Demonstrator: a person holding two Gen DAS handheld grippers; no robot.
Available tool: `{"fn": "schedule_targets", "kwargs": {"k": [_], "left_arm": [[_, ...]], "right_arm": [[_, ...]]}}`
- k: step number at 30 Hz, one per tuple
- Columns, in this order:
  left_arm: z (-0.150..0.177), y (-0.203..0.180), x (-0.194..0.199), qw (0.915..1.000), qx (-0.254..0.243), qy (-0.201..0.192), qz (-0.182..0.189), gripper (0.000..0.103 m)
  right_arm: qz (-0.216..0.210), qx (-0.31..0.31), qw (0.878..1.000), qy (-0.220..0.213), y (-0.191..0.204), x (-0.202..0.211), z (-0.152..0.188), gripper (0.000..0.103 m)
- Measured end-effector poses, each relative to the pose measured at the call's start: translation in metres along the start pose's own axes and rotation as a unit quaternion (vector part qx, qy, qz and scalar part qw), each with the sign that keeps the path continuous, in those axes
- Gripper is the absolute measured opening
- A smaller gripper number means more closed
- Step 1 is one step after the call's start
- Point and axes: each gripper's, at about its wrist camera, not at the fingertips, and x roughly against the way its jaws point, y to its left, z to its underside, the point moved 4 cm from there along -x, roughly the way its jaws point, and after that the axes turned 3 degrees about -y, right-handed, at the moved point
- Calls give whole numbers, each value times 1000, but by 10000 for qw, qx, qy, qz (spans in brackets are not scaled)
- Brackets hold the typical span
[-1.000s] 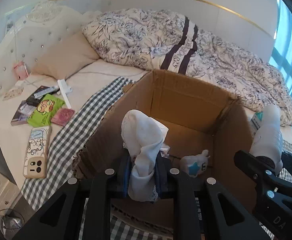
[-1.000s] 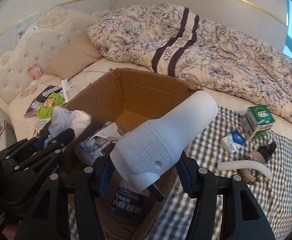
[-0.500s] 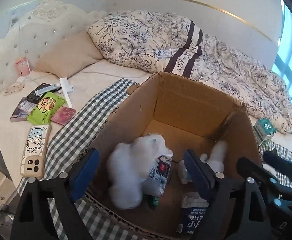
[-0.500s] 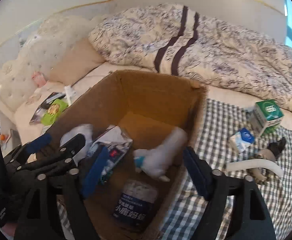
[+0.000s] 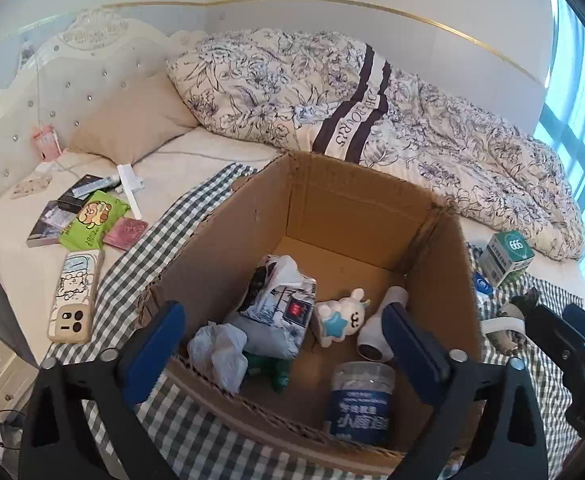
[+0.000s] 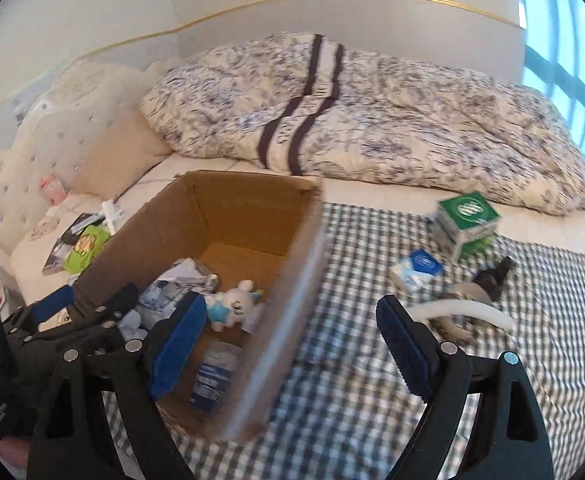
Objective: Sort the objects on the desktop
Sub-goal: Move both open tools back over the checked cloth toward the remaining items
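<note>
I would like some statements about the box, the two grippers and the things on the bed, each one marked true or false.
1. Both grippers are open and hold nothing. True: left gripper, right gripper.
2. The cardboard box is empty. False: it holds a small white plush toy, a blue-labelled jar and other things.
3. The green and white carton lies inside the box. False: it stands on the checked cloth, outside the box.
4. A phone lies on the bed, left of the box. True.
</note>
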Motion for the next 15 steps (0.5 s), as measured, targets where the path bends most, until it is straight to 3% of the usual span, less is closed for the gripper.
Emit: {"fn": "schedule_targets", "kwargs": {"k": [15], "left_arm": [[25,-90,43,9977,-540,-15,407,103]], "right_arm": [[666,-879,9937,-206,-121,75,34,87]]}}
